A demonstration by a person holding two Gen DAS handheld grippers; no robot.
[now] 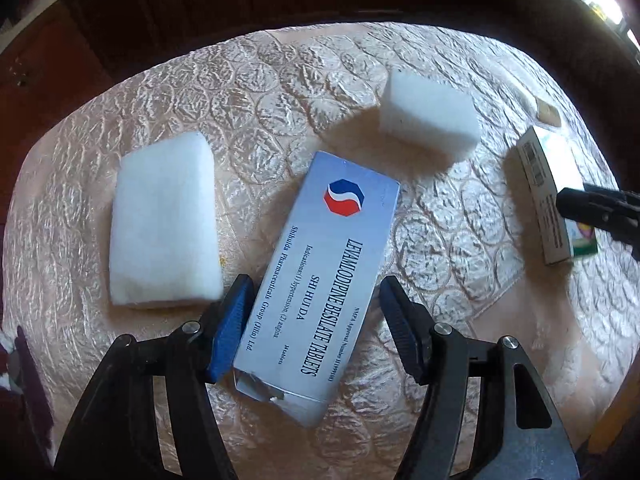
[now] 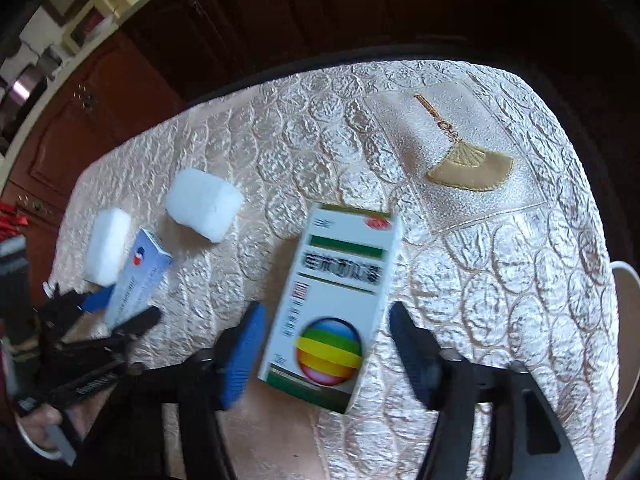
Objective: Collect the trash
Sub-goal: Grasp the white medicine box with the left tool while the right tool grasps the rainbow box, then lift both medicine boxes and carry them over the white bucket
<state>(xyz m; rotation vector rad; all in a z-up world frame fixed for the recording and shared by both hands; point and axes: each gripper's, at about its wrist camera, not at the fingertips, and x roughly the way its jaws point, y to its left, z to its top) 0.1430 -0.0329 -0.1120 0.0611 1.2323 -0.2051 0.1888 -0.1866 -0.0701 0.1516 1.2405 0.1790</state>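
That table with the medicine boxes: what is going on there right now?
A person holds a gripper in each hand over a table with an embossed cloth. The left gripper is open around a blue tablet box; the right gripper is open around a white box with a rainbow ball. Neither box looks clamped yet. Two white foam blocks, one flat and one chunky, lie untouched nearby.

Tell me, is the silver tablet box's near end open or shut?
Open: the silver tablet box shows loose flaps and a dark gap at its near end.
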